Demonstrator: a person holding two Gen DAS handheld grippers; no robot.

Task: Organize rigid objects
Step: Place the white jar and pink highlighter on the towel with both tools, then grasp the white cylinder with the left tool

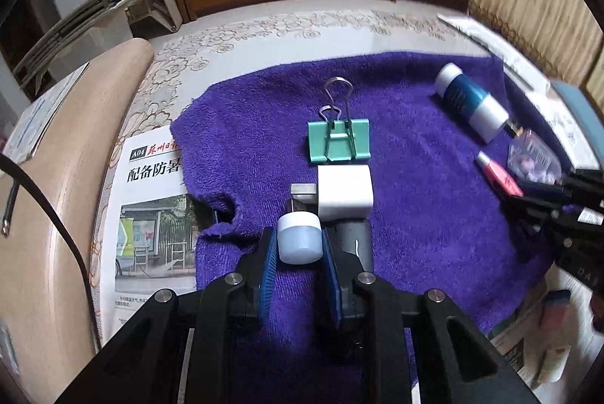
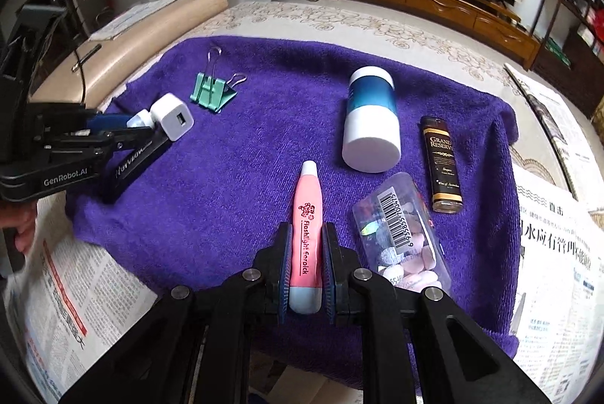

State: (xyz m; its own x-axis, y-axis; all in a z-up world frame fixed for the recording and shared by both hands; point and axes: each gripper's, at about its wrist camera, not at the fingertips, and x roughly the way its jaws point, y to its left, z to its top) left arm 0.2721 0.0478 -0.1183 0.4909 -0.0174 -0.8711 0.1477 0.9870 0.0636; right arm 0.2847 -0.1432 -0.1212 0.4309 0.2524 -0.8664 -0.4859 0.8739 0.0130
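Towel (image 1: 415, 200) of purple pile is seen in the left wrist view; a small white-capped jar (image 1: 299, 240) is clamped by the left gripper (image 1: 298, 253) near its left edge, just beside a white charger (image 1: 345, 192) and green binder clip (image 1: 338, 141).

In the right wrist view, a pink flashlight earpick (image 2: 306, 245) is grasped by the right gripper (image 2: 306, 275) near the towel's near edge, beside a clear packet (image 2: 400, 238).

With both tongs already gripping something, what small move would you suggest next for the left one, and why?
Probably lift the left tongs slightly and carry the small blue-and-white jar clear before setting it down. The jar sits clamped between the pads, right beside the white charger cube, with the green binder clip just beyond, so pushing forward would likely knock them on the purple towel.
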